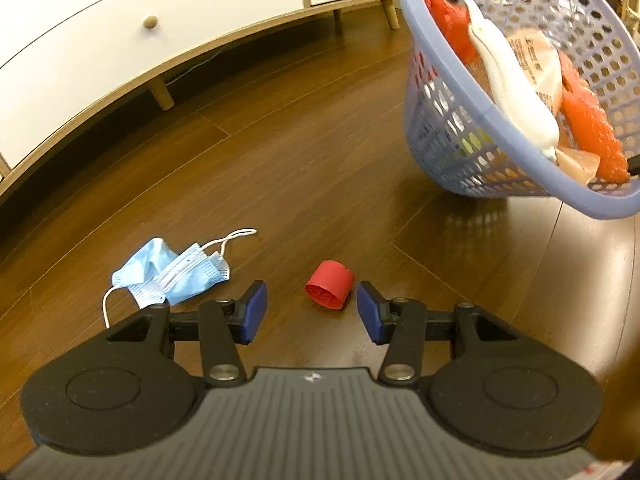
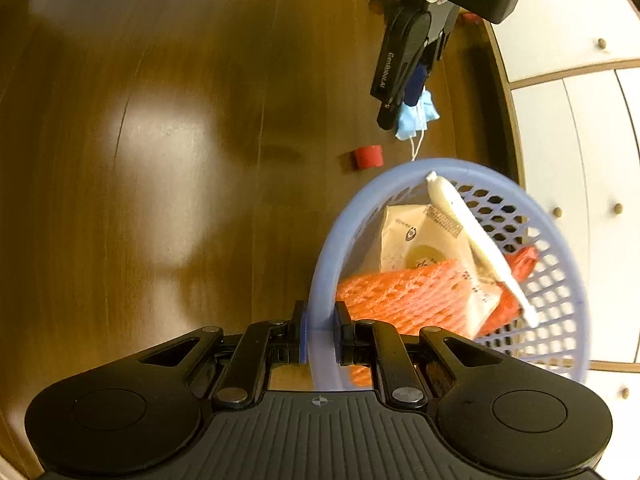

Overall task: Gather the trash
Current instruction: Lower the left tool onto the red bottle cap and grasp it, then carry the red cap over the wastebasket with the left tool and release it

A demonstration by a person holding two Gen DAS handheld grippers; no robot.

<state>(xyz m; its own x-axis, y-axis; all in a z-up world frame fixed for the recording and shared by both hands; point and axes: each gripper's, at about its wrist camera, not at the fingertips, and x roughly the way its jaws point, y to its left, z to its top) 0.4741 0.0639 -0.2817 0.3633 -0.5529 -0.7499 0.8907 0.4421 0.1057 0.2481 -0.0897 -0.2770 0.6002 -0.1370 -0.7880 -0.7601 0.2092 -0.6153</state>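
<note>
A red bottle cap (image 1: 330, 284) lies on its side on the wooden floor, just ahead of my open left gripper (image 1: 312, 312) and roughly centred between its blue pads. A crumpled blue face mask (image 1: 172, 272) lies to the cap's left, past the left finger. My right gripper (image 2: 320, 336) is shut on the rim of a tilted lilac mesh basket (image 2: 324, 264). The basket (image 1: 452, 136) holds a white tube (image 2: 472, 240), orange foam netting (image 2: 400, 292) and a paper wrapper (image 2: 416, 236). The right wrist view shows the left gripper (image 2: 404, 96) low beside the mask (image 2: 416, 118), with the cap (image 2: 367, 157) closer to the basket.
A white cabinet (image 1: 120, 20) on wooden legs runs along the far side of the floor, and it appears in the right wrist view (image 2: 560, 120) behind the basket. A small red object (image 2: 472, 18) lies near the cabinet base. Bare dark floor stretches to the left.
</note>
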